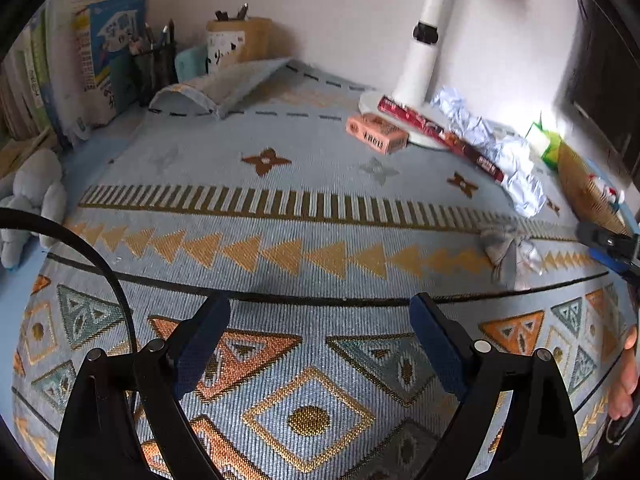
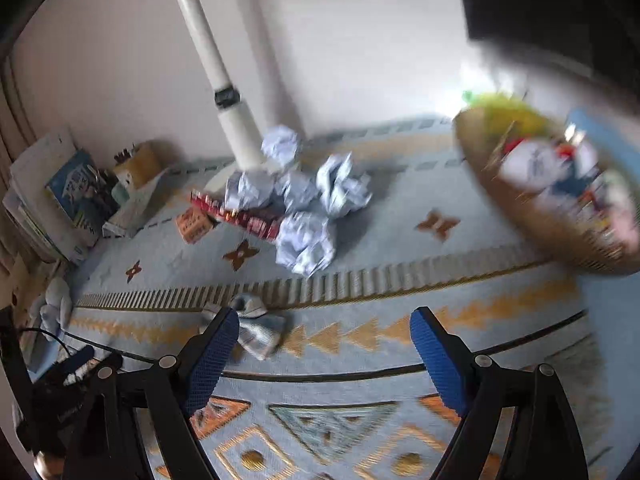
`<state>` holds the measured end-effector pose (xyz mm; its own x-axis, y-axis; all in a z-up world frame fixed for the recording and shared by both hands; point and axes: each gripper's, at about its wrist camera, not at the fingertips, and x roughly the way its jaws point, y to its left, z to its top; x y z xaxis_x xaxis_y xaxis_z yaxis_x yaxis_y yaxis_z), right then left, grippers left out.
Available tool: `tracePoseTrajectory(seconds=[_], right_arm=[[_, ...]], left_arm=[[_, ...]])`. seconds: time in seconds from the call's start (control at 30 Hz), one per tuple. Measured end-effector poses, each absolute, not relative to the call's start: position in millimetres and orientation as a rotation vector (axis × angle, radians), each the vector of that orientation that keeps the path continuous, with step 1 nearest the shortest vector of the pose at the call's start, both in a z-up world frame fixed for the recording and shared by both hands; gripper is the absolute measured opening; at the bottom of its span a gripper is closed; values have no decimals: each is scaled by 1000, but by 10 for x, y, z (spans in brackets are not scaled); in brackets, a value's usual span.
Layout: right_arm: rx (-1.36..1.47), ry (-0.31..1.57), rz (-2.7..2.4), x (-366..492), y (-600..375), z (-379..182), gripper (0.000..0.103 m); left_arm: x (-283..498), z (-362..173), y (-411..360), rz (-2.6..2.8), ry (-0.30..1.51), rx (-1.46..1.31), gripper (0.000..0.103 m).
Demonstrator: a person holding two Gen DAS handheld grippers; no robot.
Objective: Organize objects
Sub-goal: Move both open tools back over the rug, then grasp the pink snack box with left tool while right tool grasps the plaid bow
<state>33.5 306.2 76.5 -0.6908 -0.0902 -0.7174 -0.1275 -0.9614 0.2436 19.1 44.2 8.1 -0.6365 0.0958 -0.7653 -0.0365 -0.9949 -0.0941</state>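
Both tongs, left gripper [image 1: 320, 344] and right gripper [image 2: 324, 354], gaped empty above the patterned cloth [image 1: 304, 240]; crumpled paper [image 2: 256, 330] lay just beyond the right gripper's left finger.

Daylight enters from the upper right of both frames and washes out the wall corner there in glare. The left wrist view is mostly sharp; the patterned cloth [image 1: 280, 216] shows its weave clearly, with slight softness toward the right edge. The right wrist view is smeared by motion blur, strongest on the woven basket [image 2: 560, 216] at the right and the crumpled paper balls [image 2: 304, 208] at centre. The white lamp post [image 1: 428, 36] throws a soft shadow on the wall. Fisheye distortion bends every edge, and dark vignettes fill the 4 corners.
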Motion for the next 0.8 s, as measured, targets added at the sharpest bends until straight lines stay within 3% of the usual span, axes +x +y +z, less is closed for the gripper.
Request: tracePoseTrajectory(seconds=[0.13, 0.27, 0.4, 0.47, 0.57, 0.8], right_arm=[[-1392, 489, 2839, 99, 2864, 605, 86], [-1522, 289, 2869, -93, 2549, 539, 86], [-1511, 73, 2876, -174, 2368, 429, 86], [-1470, 70, 2895, -158, 2363, 389, 87], [-1453, 71, 2924, -149, 2373, 400, 87], [-1439, 253, 2980, -152, 2514, 398, 87]], left_arm=[[165, 47, 472, 2777, -74, -1350, 91], [166, 144, 475, 2737, -34, -1374, 91], [32, 637, 469, 2764, -67, -1212, 91], [-207, 750, 589, 2735, -44, -1197, 98], [-691, 657, 872, 2679, 48, -1197, 98], [-1506, 127, 1229, 2677, 37, -1340, 96]])
